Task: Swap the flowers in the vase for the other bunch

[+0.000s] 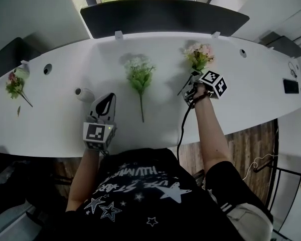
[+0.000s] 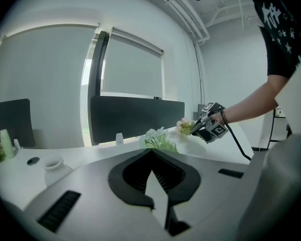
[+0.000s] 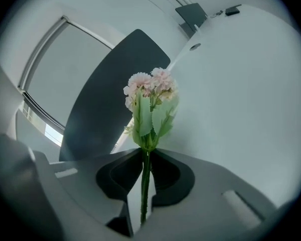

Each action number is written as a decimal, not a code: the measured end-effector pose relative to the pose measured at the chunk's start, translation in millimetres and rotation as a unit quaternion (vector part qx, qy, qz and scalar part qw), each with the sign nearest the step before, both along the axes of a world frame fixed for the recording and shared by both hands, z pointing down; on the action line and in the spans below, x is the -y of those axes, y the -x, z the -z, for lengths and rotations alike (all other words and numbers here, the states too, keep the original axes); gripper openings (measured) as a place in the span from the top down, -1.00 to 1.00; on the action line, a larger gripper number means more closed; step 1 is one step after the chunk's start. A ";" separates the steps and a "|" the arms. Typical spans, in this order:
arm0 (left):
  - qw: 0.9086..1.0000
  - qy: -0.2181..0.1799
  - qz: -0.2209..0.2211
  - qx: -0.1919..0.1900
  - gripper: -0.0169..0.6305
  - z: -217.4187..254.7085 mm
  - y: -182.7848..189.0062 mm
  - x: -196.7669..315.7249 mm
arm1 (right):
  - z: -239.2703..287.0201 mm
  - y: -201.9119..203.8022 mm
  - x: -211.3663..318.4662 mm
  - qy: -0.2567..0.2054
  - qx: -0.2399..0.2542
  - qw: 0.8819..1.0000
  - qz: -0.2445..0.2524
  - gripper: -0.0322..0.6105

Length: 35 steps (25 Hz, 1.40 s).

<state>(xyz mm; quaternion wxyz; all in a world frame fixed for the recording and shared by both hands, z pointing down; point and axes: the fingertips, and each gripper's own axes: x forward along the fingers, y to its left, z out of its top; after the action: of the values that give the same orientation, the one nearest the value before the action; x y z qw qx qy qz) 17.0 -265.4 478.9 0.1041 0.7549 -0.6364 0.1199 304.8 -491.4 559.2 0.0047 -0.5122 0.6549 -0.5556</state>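
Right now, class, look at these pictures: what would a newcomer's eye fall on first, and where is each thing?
First, the pink-flowered bunch, its green stem clamped in the right hand-held gripper over the right side of the long white table. Next, a white-flowered green bunch lies at the table's middle, and a small white ceramic vase stands empty by the shut left hand-held gripper.

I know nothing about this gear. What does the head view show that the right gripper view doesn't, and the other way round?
Only the head view: the little white vase, the white bunch lying mid-table, a third small bunch at the far left, the left tool and the person's arms.
Only the right gripper view: a close look at the green stem pinched between the jaws of the right tool.
Both: the pink bunch, the white table and the dark panel behind it.
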 end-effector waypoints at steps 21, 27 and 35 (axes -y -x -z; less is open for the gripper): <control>0.998 -0.060 -0.017 -0.011 0.92 42.3 48.6 -67.8 | 185.8 148.5 -92.6 -0.264 0.061 0.951 0.146 0.76; 0.998 -0.070 0.002 -0.008 0.92 46.5 83.1 -85.7 | 214.4 209.5 -120.5 -0.306 0.091 0.928 0.192 0.76; 0.997 -0.066 0.039 0.014 0.92 34.7 141.0 -98.5 | 232.5 298.8 -161.4 -0.353 0.109 0.892 0.260 0.76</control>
<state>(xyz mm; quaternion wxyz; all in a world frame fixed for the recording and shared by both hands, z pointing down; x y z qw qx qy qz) -124.0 -166.9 444.2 0.0495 0.7332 -0.6729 0.0843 6.0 -329.9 326.7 0.1122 -0.2248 0.9130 -0.3215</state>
